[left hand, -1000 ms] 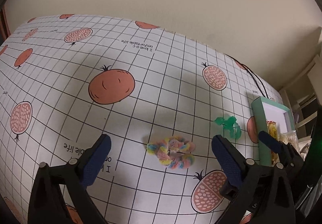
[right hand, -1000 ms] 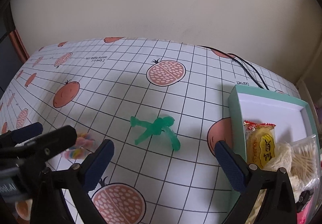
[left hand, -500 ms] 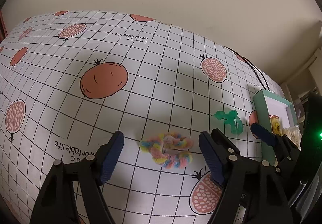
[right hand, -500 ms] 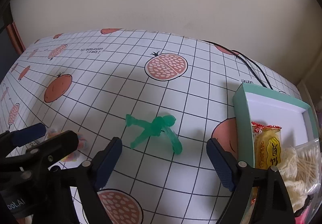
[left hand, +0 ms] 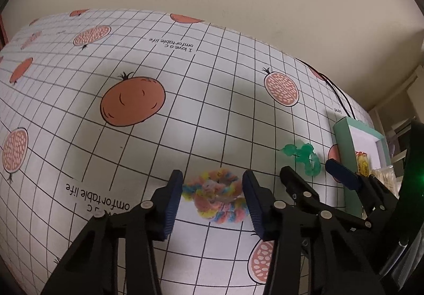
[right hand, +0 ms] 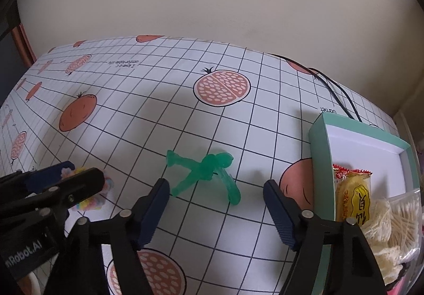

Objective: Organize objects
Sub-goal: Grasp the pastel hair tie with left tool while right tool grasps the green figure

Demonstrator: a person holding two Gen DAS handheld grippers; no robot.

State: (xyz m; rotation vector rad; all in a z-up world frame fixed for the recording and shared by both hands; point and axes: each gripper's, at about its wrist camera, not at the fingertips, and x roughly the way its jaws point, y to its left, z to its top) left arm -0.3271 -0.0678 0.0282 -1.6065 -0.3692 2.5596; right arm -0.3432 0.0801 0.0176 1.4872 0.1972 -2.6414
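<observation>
your left gripper has narrowed around the rainbow scrunchie on the tablecloth, seemingly not pinching yet; right gripper gapes near the green figure. fluff may slip.

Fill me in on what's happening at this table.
A person is tidying with two handheld grippers. The left gripper has its fingers on either side of a fluffy rainbow-coloured scrunchie on the grid-patterned tablecloth, not yet clamped. The right gripper is open just short of a translucent green plastic figurine. A mint-green open box already holds snack packets and cotton swabs.
</observation>
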